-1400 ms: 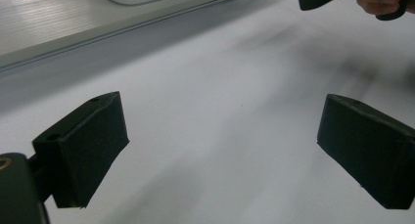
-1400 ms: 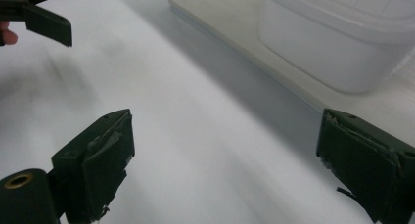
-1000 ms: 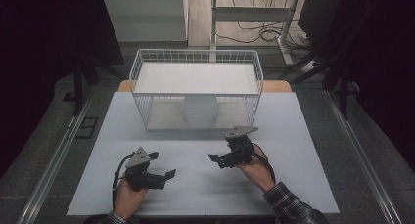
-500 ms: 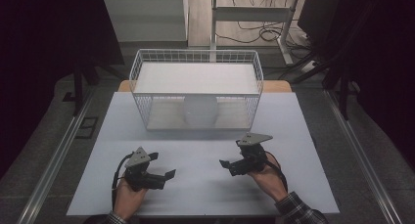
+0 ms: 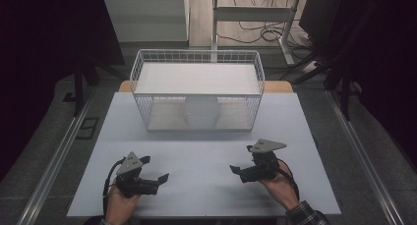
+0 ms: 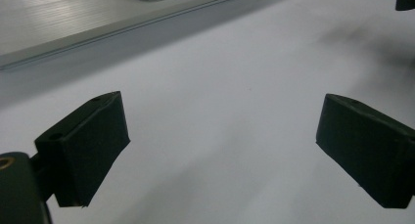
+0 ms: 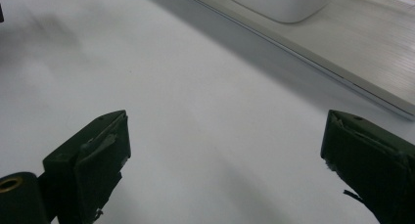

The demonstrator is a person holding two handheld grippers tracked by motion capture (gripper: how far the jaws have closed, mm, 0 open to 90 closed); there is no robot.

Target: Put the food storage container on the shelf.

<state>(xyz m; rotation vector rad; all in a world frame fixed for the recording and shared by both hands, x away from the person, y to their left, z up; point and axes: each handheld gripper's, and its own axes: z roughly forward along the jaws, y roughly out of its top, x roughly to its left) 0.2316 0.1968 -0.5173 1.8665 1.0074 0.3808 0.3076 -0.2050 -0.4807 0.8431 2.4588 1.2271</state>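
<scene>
A white wire basket (image 5: 142,109) stands at the far middle of the white table (image 5: 206,151), with a white round container (image 5: 200,111) inside it at the front. My left gripper (image 5: 160,180) rests low at the near left, jaws open and pointing right, nothing between them. My right gripper (image 5: 237,171) is at the near right, jaws open and pointing left, also holding nothing. In the left gripper view the jaws stand wide apart (image 6: 220,150) over bare table. The right gripper view shows its gripper (image 7: 220,160) wide open, with the container's base (image 7: 281,1) far ahead.
The basket's base board (image 7: 352,53) runs across the far side of the right gripper view. The same board (image 6: 73,23) shows in the left gripper view. Dark floor, metal rails and cables surround the table.
My right gripper has drawn back from near the basket toward the near edge and slightly right. The left gripper has stayed in place.
</scene>
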